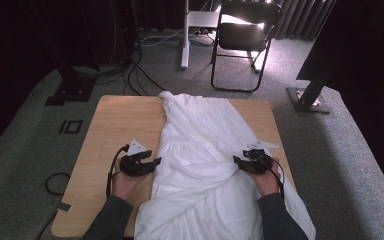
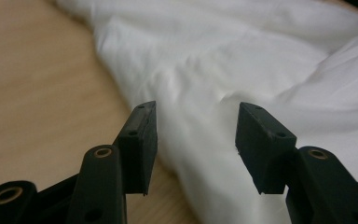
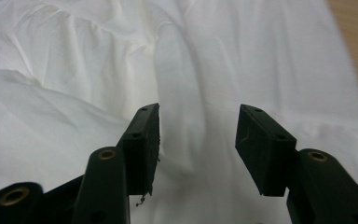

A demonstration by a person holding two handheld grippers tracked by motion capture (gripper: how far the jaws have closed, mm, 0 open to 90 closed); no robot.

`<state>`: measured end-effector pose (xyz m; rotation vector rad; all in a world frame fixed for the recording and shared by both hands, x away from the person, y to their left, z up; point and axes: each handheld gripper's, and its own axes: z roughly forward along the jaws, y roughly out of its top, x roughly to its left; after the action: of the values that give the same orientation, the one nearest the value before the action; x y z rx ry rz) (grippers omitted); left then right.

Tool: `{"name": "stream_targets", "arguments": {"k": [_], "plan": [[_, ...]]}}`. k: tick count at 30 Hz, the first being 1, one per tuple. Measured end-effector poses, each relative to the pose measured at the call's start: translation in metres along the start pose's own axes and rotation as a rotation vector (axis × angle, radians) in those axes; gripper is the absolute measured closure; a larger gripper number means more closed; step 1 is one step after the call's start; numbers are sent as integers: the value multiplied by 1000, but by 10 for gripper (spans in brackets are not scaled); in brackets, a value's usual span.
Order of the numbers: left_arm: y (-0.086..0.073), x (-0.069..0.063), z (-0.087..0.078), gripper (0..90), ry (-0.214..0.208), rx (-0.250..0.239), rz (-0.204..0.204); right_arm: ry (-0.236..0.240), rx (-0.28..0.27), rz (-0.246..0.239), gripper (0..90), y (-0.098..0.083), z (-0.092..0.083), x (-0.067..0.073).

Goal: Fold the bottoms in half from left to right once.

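Note:
A white garment lies lengthwise down the middle of the wooden table, its near end hanging over the front edge. My left gripper hovers at the garment's left edge, open, its jaws pointing right toward the cloth. In the left gripper view the white garment lies just past the open left gripper, nothing between the jaws. My right gripper is over the garment's right side, open and pointing left. In the right gripper view the creased white garment lies under the open right gripper.
A black folding chair and a white stand are on the carpet beyond the table. Black frame feet flank the far corners. Cables lie on the floor at the left.

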<state>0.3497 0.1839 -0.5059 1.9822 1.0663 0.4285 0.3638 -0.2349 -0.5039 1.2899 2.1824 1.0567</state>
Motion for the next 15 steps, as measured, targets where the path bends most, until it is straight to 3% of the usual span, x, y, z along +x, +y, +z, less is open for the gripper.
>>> {"name": "stream_targets", "arguments": {"k": [3,5,8,9,11,13,15], "plan": [[-9,3,7,455,6,29,-21,9,14,10,475,3,10,2],[-18,2,17,435,-13,59,-43,10,56,32,454,3,27,2],[-26,-1,23,405,-34,77,-52,42,99,56,456,-1,38,1],[-29,-2,25,400,-37,89,-51,53,124,60,500,-2,41,2],[-33,-4,29,397,-48,118,-51,81,159,39,713,-5,44,3],[-36,-7,31,445,-84,114,-50,70,158,6,844,-5,41,7],[-35,-7,33,620,-151,132,-51,49,132,-34,870,-2,34,12]]}}
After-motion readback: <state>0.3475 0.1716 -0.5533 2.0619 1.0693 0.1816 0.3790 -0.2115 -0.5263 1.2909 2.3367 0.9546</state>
